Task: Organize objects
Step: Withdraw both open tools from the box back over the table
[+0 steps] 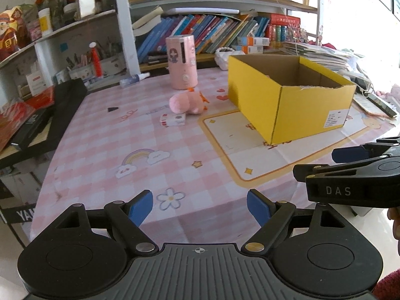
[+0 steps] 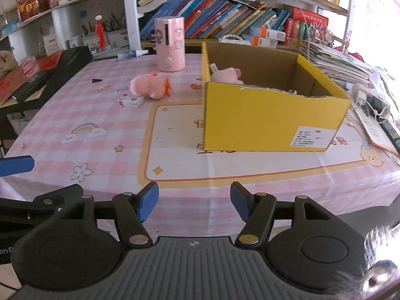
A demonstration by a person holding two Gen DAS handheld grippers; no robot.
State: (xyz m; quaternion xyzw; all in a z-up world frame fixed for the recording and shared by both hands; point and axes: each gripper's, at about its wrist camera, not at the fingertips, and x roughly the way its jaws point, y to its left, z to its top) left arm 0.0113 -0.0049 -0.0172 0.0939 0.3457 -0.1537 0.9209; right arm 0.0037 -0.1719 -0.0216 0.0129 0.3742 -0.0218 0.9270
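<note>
A yellow cardboard box (image 1: 300,107) stands open on the pink checked tablecloth (image 1: 140,150); it also shows in the right wrist view (image 2: 262,122), with a pink plush toy (image 2: 226,73) inside. A second pink plush (image 1: 186,102) (image 2: 148,86) lies left of the box beside a small white and red box (image 1: 173,120) (image 2: 132,102). A pink cylinder (image 1: 182,61) (image 2: 170,47) stands behind them. My left gripper (image 1: 200,207) is open and empty at the table's near edge. My right gripper (image 2: 194,201) is open and empty, also near the edge; it shows in the left wrist view (image 1: 350,167).
Bookshelves (image 1: 212,30) full of books stand behind the table. A black case (image 1: 50,115) and red books lie at the left edge. Stacked papers (image 2: 337,60) and a white power strip (image 2: 365,95) lie right of the box. A small bottle (image 1: 133,78) lies at the back.
</note>
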